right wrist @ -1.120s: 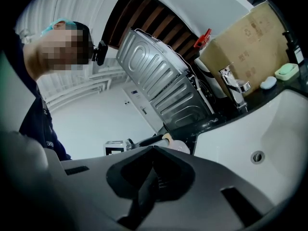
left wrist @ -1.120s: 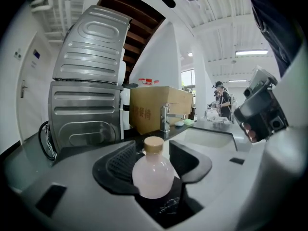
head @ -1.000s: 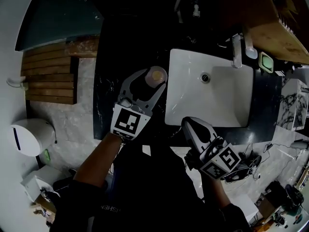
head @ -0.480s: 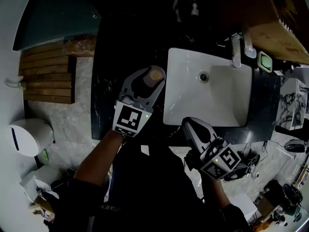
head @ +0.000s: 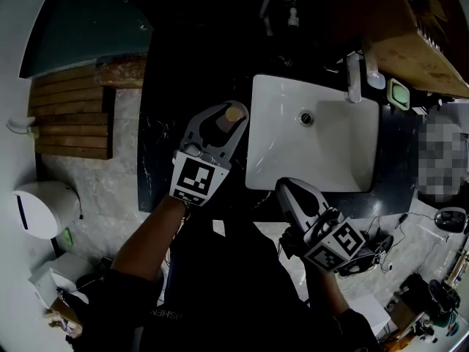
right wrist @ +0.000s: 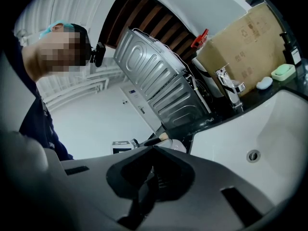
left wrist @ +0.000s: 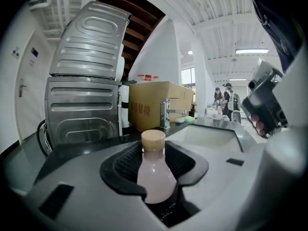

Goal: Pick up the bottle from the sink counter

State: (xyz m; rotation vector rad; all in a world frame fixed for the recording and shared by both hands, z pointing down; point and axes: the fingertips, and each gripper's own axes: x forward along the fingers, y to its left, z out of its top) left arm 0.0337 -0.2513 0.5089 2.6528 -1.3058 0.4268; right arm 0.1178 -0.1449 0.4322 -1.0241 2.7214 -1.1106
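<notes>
Dark counter: left tool, arm outstretched, closing around upright bottle; right tool drawn back, jaws together.

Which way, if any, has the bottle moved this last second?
No. The bottle keeps the same gap to the sink's left rim.

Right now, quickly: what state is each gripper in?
Left gripper: jaws closing around the pale pink plastic bottle with a tan cap, not clamped yet.
Right gripper: shut, holding nothing.
</notes>
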